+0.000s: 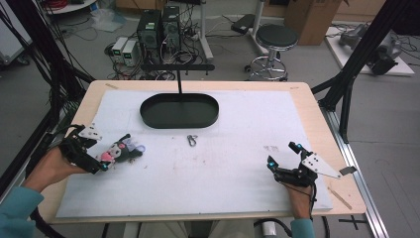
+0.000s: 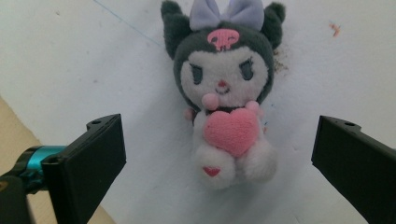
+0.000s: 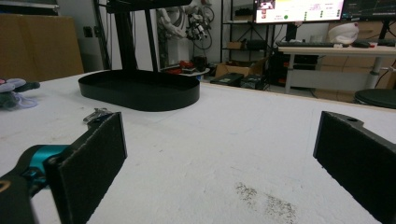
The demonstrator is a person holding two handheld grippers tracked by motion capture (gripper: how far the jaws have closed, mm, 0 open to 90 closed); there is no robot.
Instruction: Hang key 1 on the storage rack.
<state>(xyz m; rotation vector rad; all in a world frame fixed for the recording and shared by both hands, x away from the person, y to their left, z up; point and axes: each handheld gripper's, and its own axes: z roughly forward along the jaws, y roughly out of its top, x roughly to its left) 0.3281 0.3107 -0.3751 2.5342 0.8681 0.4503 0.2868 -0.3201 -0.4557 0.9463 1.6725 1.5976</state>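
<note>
One plush toy (image 1: pixel 122 150), one metal clip (image 1: pixel 191 140) and one black oval tray (image 1: pixel 179 110) lie on the white mat (image 1: pixel 208 173). The toy lies at about nine o'clock on the mat, flat on its back: dark grey head with two ears, a lilac bow, a white face, and a pink heart held against its white body. The left gripper (image 1: pixel 103 162) sits released, jaws spread on either side of the toy without touching it. The right gripper (image 1: pixel 281 157), at four o'clock, is likewise spread wide over bare mat.

dark plush doll (image 2: pixel 223 93), pink heart, lying face-up on white mat (image 1: pixel 223 168).
</note>
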